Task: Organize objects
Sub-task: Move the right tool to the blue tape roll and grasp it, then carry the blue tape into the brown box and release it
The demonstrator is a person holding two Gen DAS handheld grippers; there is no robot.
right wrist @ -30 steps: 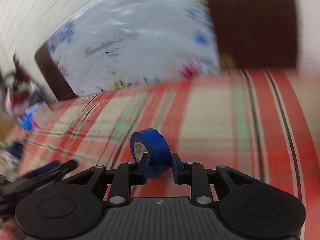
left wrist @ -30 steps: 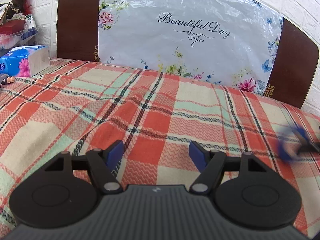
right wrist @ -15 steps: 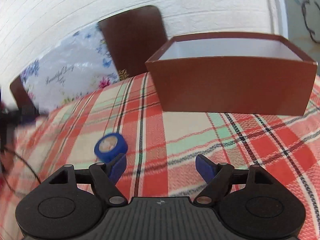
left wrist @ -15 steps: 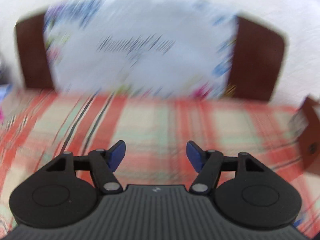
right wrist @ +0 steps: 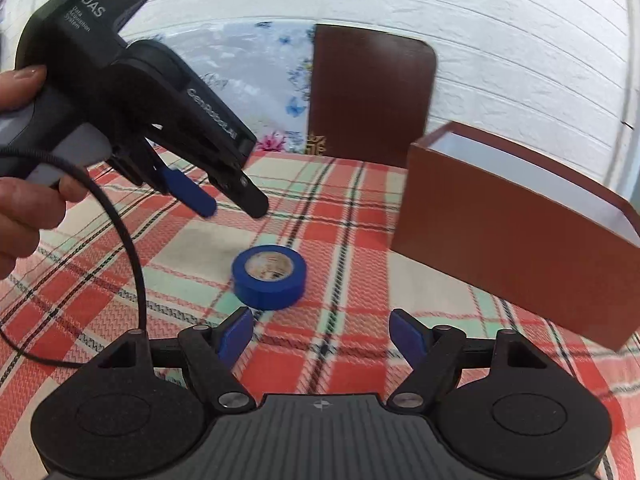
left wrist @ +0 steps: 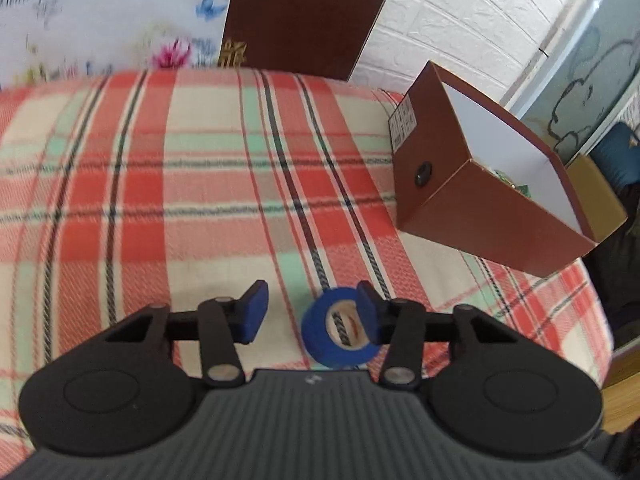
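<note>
Two grippers bracket one roll of blue tape lying flat on the plaid cloth. My left gripper hovers above it, jaws closing, nothing pinched yet. My right gripper sits just behind the roll, jaws easing inward, empty. I judge the pickup is in hand; next I must lower and clamp. Rightward, the brown box holds something greenish, too small to name.
</note>
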